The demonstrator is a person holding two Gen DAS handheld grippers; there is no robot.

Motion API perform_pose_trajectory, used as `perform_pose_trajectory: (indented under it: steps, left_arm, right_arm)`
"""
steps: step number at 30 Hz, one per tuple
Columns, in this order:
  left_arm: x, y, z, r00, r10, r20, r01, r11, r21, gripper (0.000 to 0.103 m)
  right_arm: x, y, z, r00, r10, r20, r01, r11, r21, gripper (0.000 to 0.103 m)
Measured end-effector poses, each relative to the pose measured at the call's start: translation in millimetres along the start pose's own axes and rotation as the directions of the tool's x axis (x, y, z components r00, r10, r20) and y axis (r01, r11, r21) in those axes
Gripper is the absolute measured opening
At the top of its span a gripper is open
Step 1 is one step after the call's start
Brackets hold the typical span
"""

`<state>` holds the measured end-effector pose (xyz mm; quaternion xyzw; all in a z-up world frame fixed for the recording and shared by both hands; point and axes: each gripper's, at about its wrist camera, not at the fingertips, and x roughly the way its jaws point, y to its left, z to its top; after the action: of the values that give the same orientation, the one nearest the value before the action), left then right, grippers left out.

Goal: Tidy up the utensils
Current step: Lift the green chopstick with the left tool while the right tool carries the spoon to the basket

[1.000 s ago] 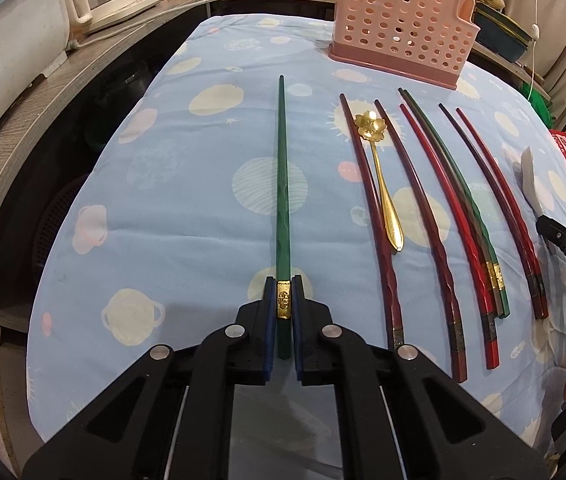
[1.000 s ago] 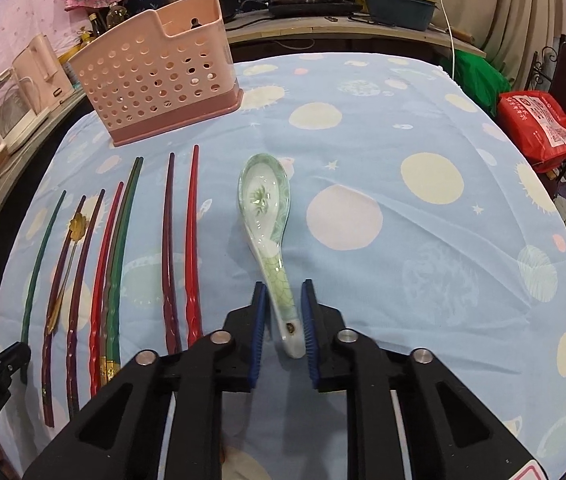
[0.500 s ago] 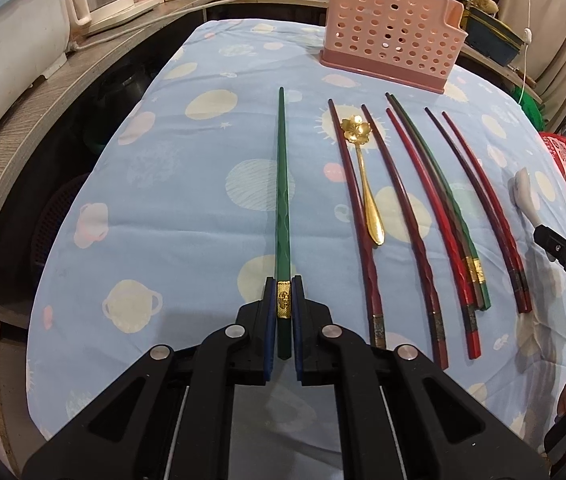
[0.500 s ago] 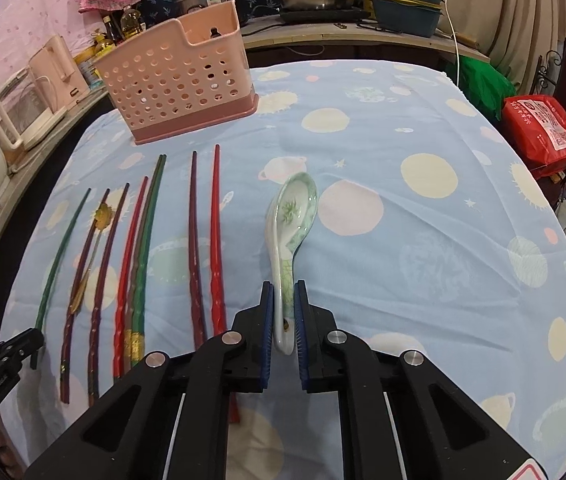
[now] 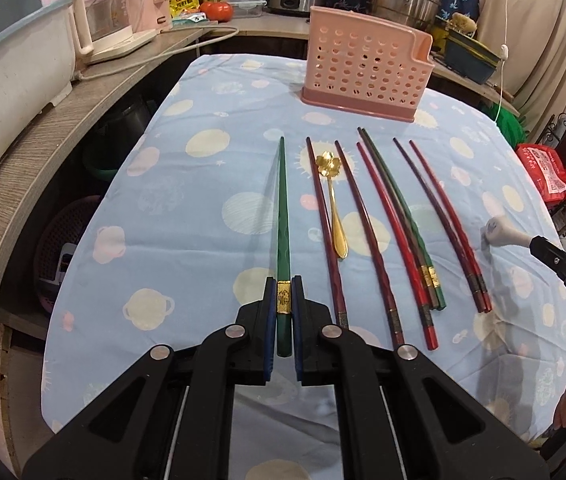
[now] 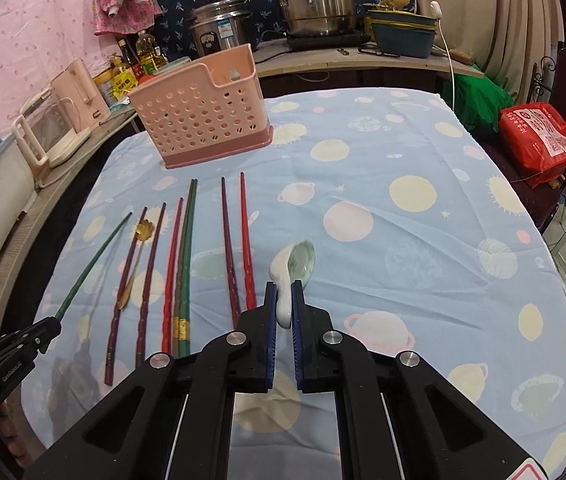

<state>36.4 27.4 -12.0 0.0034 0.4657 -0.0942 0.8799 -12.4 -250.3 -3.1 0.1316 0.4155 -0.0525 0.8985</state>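
My left gripper point(image 5: 283, 286) is shut on the gold-banded end of a green chopstick point(image 5: 283, 216), which is lifted off the cloth and points toward the pink perforated utensil basket point(image 5: 365, 66). My right gripper point(image 6: 284, 294) is shut on the handle of a white and green ceramic spoon point(image 6: 297, 262), raised above the table with its bowl tilted. The basket point(image 6: 199, 116) stands at the far side of the table. Several red, maroon and green chopsticks point(image 5: 403, 224) and a gold flower spoon point(image 5: 333, 204) lie in a row on the cloth.
The table has a blue planet-print cloth point(image 6: 403, 208). A counter point(image 5: 43, 128) with a kettle and a white tub runs along the left. Pots and bottles stand behind the basket. A red bag point(image 6: 539, 136) sits off the right edge.
Both grippers have risen and pulled back from the table. The green chopstick has left the cloth. The ceramic spoon was gripped, lifted and rolled onto its side.
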Motion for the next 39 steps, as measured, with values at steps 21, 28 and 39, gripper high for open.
perform_pose_trajectory:
  steps: [21,28,39]
  left_arm:
    - [-60.9,5.8,61.0,0.983,-0.023,0.182,0.022,1.000,0.005,0.007]
    - [-81.9,0.2,116.3,0.959,-0.050,0.280,0.041,0.998,0.039,0.007]
    - [-118.9,-14.1,226.7,0.890,-0.089,0.448,0.067,0.996,0.065,0.007]
  right_arm:
    - [-41.9,27.6,40.6,0.991,0.083,0.105,-0.078,0.996,-0.046,0.006]
    - [-36.6,34.0,81.2,0.983,0.122,0.140,-0.117,0.992,-0.045,0.006]
    - [-12.5,48.2,176.6,0.963,0.184,0.196,-0.179,0.983,-0.040,0.006]
